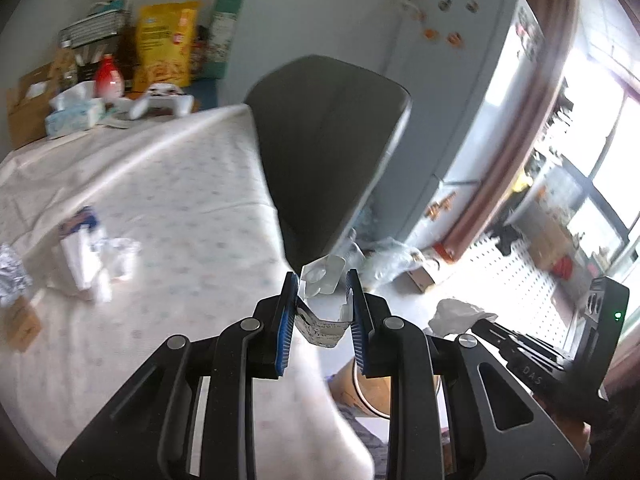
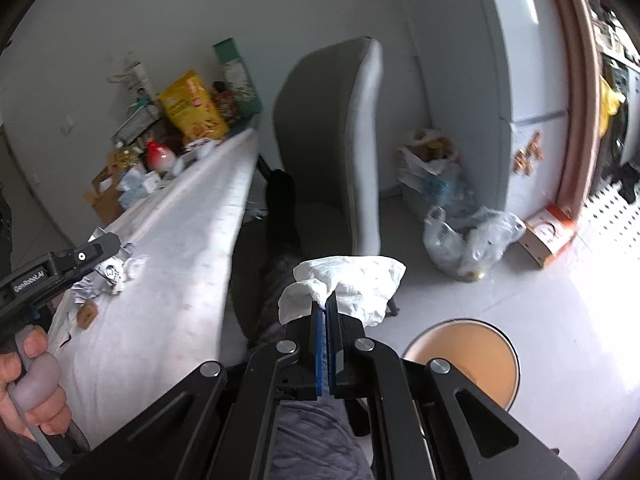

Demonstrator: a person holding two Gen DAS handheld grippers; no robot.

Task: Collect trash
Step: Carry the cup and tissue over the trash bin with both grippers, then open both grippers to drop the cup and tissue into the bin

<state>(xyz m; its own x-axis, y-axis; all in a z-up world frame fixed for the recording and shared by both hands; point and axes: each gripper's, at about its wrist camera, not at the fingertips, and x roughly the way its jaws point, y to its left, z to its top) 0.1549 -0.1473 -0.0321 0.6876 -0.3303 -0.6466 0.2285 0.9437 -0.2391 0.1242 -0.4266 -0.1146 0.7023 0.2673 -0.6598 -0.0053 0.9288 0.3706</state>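
Observation:
My left gripper [image 1: 322, 286] is shut on a crumpled clear plastic cup with a printed label [image 1: 320, 302], held past the table's right edge. My right gripper [image 2: 325, 304] is shut on a crumpled white tissue [image 2: 352, 284], held above the floor beside a round tan bin [image 2: 464, 356]. The bin also shows in the left wrist view [image 1: 360, 388], below my left gripper. More trash lies on the white tablecloth [image 1: 168, 208]: white wrappers [image 1: 96, 260], crumpled foil [image 1: 12, 276] and a brown scrap [image 1: 20, 324]. The right gripper with its tissue shows in the left wrist view [image 1: 456, 312].
A grey chair [image 1: 328, 148] stands against the table's right side. Food packs, a red bottle [image 1: 107, 76] and a tissue pack [image 1: 74, 114] crowd the table's far end. Plastic bags [image 2: 468, 240] and a box [image 2: 548, 236] lie on the floor by the fridge [image 2: 500, 80].

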